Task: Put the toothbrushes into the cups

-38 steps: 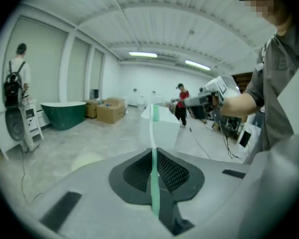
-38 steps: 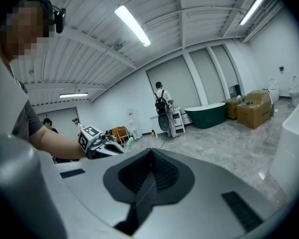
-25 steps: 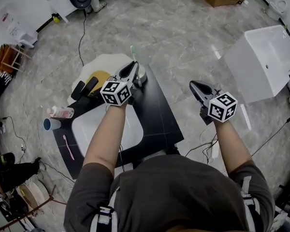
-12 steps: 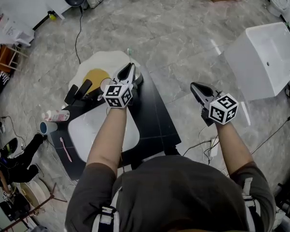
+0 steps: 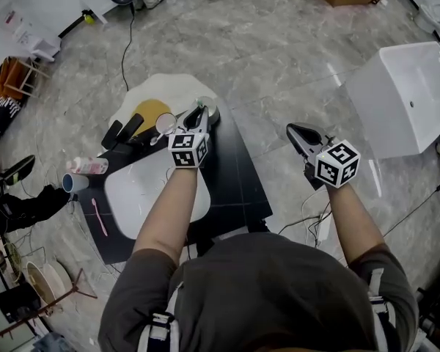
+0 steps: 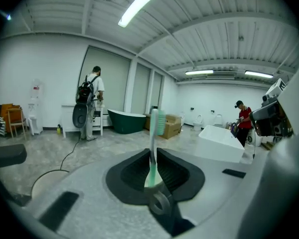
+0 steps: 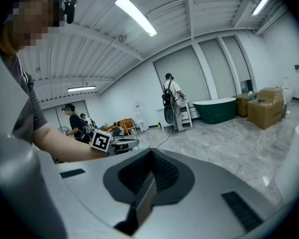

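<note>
No brush is in yet — the left gripper (image 5: 197, 114) clamps the green brush (image 6: 153, 133) by the cup (image 5: 208, 108) at the counter's (image 5: 235, 178) far edge, the right gripper (image 5: 294, 130) is closed on nothing, and the pink brush (image 5: 100, 217) lies at the left edge.

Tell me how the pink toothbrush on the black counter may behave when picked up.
The pink toothbrush looks thin and lies flat on the black counter, so it is probably light and may slide when pushed. Its straight, narrow shape suggests it is stiff, but leaves jaws little to catch.
</note>
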`<action>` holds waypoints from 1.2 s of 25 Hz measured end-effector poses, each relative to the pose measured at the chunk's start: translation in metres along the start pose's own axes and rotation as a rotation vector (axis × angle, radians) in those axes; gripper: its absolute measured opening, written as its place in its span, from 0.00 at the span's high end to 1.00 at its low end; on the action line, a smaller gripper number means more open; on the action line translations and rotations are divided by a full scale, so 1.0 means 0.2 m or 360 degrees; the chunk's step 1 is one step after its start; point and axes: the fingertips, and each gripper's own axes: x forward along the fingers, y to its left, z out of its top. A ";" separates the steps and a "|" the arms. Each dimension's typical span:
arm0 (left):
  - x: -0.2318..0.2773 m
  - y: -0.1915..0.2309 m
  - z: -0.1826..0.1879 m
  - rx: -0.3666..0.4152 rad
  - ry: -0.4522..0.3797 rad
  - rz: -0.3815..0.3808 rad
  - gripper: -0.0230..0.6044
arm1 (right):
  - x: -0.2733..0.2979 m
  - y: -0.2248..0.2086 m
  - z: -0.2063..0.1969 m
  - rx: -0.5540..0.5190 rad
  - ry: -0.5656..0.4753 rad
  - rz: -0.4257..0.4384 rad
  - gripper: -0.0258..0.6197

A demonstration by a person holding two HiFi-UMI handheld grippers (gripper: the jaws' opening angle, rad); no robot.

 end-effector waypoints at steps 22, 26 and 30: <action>-1.14 0.06 -0.02 -0.0265 0.0104 0.0395 0.72 | -0.04 0.53 0.42 -0.0249 -0.0083 0.0446 0.97; -1.57 0.37 -0.11 -0.0310 0.0104 0.0619 0.72 | 0.18 0.84 0.44 -0.0347 -0.0053 0.0617 0.97; -1.98 0.69 -0.28 -0.0370 0.0137 0.0800 0.73 | 0.38 1.19 0.40 -0.0416 -0.0012 0.0733 0.97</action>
